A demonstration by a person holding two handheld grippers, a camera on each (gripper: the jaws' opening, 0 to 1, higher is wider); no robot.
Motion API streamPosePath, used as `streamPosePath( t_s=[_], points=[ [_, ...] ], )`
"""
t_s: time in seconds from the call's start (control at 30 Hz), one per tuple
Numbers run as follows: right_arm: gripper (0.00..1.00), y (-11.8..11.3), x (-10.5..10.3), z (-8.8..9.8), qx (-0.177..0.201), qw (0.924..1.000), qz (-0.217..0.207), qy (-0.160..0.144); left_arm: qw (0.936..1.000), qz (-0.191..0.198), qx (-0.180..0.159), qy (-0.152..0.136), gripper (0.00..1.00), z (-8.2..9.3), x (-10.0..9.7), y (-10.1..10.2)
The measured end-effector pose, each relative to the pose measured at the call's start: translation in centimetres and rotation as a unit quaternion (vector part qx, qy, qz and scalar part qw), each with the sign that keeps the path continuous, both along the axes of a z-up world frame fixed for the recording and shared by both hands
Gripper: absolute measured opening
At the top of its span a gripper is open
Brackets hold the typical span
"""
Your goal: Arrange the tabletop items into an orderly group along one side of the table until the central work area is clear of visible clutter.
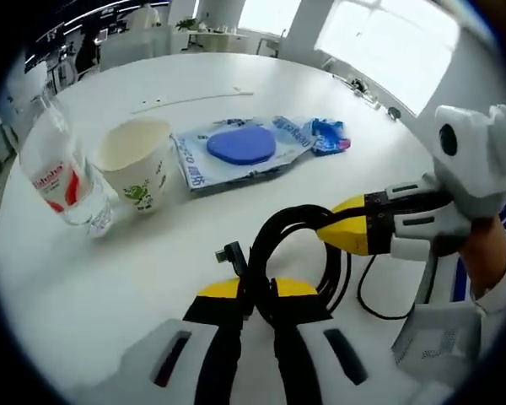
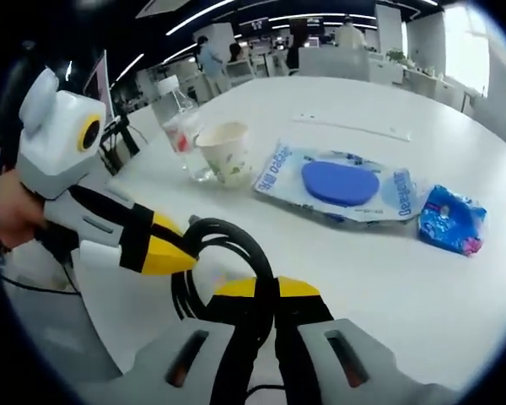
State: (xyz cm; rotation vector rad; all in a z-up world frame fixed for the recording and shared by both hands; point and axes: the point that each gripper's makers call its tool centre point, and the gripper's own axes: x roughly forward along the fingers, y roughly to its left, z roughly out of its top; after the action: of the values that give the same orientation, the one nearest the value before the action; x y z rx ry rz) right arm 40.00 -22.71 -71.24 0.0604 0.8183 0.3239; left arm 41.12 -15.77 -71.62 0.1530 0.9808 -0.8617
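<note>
A coiled black cable (image 1: 274, 226) is held just above the white table (image 1: 110, 270). My left gripper (image 1: 257, 291) is shut on the near part of the coil. My right gripper (image 1: 337, 229) comes in from the right and is shut on the coil's far side. In the right gripper view the same cable (image 2: 236, 236) sits between my right gripper (image 2: 266, 291) and my left gripper (image 2: 173, 249). Beyond stand a clear water bottle (image 1: 55, 169) and a paper cup (image 1: 139, 160). A wet-wipes pack (image 1: 236, 148) with a blue lid and a small blue packet (image 1: 325, 135) lie flat.
A thin white strip (image 1: 194, 99) lies across the far part of the table. The bottle (image 2: 181, 126), cup (image 2: 226, 152), wipes pack (image 2: 337, 181) and blue packet (image 2: 454, 219) form a rough row. An office with desks and people lies behind.
</note>
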Motion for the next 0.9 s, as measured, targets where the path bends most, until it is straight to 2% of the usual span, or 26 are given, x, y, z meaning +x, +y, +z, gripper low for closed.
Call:
streamPosePath(
  t_s=[0.3, 0.57, 0.9],
  points=[
    [0.02, -3.6, -1.5, 3.3, 0.005, 0.9993, -0.028, -0.023, 0.9991, -0.036, -0.015, -0.016, 0.1, 2.8, -0.9, -3.6],
    [0.02, -8.4, -3.4, 6.0, -0.003, 0.998, -0.054, -0.034, 0.9964, -0.07, -0.038, -0.028, 0.1, 5.6, -2.5, -8.7],
    [0.02, -14.6, -5.7, 8.0, -0.025, 0.9963, -0.076, -0.032, 0.9918, -0.106, -0.063, -0.032, 0.1, 7.1, -4.7, -15.2]
  ],
)
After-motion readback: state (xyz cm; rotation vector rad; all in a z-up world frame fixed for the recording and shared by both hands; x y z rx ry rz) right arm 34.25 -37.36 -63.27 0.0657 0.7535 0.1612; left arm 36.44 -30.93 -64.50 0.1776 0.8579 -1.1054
